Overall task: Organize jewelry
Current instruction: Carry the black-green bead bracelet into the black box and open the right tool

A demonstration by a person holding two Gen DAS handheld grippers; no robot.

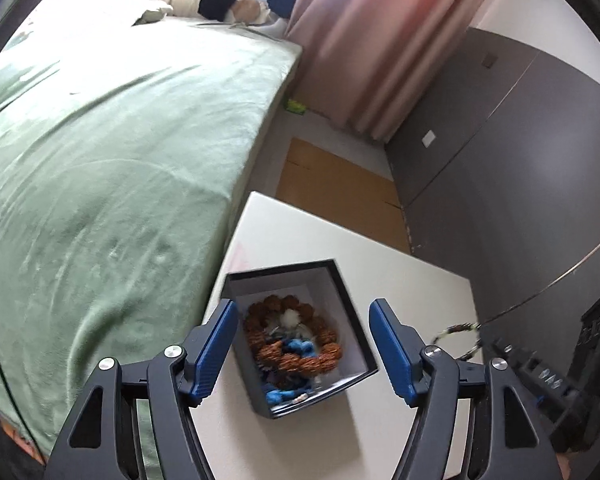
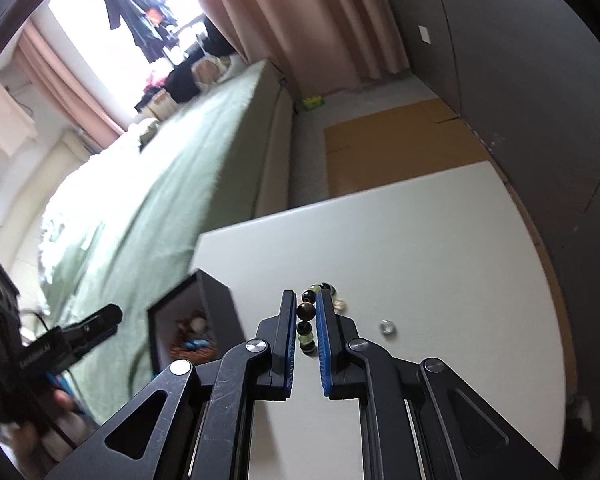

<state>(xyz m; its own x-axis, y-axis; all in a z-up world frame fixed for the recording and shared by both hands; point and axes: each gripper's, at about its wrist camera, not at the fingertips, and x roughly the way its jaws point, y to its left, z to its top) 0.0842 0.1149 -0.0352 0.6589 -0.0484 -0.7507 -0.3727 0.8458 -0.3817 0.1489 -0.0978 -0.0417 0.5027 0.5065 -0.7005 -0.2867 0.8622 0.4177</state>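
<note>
The right gripper [image 2: 304,320] pinches a bead bracelet [image 2: 305,322] — the box [image 1: 300,340] lies to its left, under the left gripper [image 1: 302,344], fingers wide and empty.

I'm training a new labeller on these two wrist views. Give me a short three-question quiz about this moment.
1. True or false: the right gripper is shut on a beaded bracelet.
2. What already lies in the open dark box?
A) a watch
B) brown and blue beaded jewelry
C) nothing
3. Fill in: the left gripper stands ____ above the box, with nothing between its pads.

Key
1. True. The bracelet's dark and greenish beads are pinched between the blue pads, over the white table.
2. B. The brown and blue beaded jewelry is coiled on the box's white lining.
3. Open.
</note>
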